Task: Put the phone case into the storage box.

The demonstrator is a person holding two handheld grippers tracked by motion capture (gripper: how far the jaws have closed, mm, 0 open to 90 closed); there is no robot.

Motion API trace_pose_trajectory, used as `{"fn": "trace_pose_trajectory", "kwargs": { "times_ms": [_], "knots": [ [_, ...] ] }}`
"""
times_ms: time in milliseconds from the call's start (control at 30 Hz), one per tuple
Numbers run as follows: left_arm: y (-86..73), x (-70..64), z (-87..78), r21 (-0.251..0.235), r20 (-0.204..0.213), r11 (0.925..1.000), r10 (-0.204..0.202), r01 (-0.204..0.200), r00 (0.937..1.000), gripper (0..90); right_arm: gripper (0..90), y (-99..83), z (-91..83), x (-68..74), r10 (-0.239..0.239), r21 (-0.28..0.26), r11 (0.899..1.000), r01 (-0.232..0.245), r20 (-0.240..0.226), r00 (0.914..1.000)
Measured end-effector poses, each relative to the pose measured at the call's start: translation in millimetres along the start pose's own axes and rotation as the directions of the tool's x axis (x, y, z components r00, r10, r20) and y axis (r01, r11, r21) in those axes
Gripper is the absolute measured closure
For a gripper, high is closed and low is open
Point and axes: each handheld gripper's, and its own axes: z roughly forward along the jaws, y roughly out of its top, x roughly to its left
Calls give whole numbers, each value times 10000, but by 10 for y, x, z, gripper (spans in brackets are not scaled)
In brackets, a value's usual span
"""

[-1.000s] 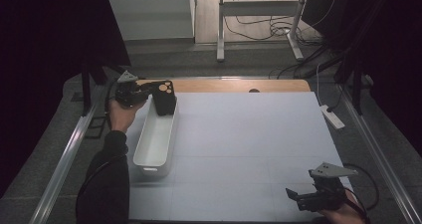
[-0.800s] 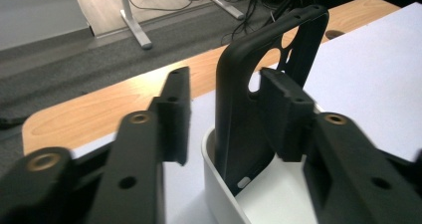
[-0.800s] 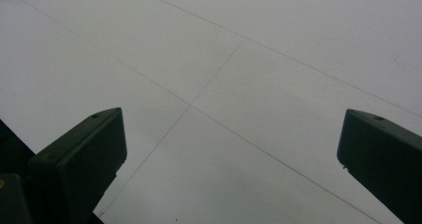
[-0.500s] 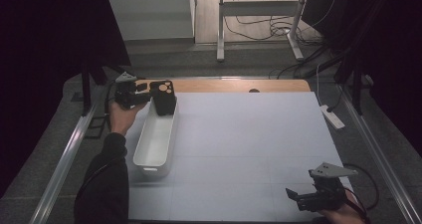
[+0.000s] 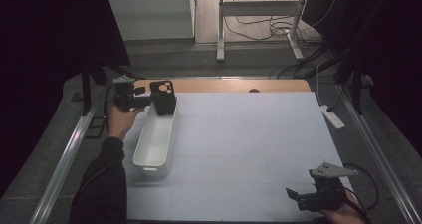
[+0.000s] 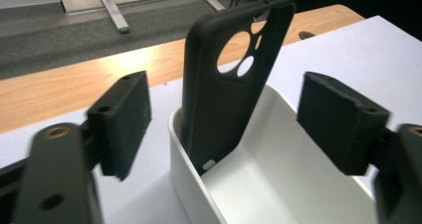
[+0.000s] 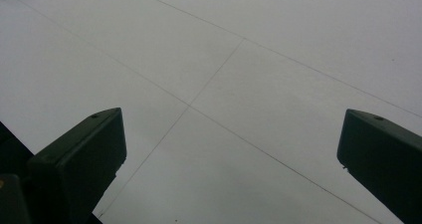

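At the far left of the white table (image 5: 249, 134), a black phone case (image 6: 229, 79) leans upright inside the white bin (image 6: 278, 184), between the left gripper's (image 6: 224, 119) spread, untouching jaws, while the right gripper (image 7: 229, 154) hangs spread and empty near right.

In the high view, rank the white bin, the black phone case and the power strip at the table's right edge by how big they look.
1. white bin, clearly largest
2. black phone case, standing in the bin's far end
3. power strip, thinnest; its length looks close to the case's, so ranks 2 and 3 are unsure
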Motion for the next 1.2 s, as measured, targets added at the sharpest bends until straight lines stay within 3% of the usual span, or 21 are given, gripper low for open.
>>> {"fn": "trace_pose_trajectory", "kwargs": {
  "times_ms": [267, 600, 1200],
  "knots": [
    [-34, -20, -74, 154, 68, 9999, -58, 57, 10000, 101, 0, 1, 1, -1, 12, -14, 10000, -12, -3, 10000],
    [-55, -99, -166, 193, 280, 9998, -53, 48, 9996, 54, 0, 1, 2, 0, 13, -2, 10000, -13, -1, 10000],
    [-160, -281, -285, 164, 415, 9989, 432, -439, 9982, 3, 0, 1, 5, 5, -23, 27, 10000, 24, -49, 10000]
  ]
}}
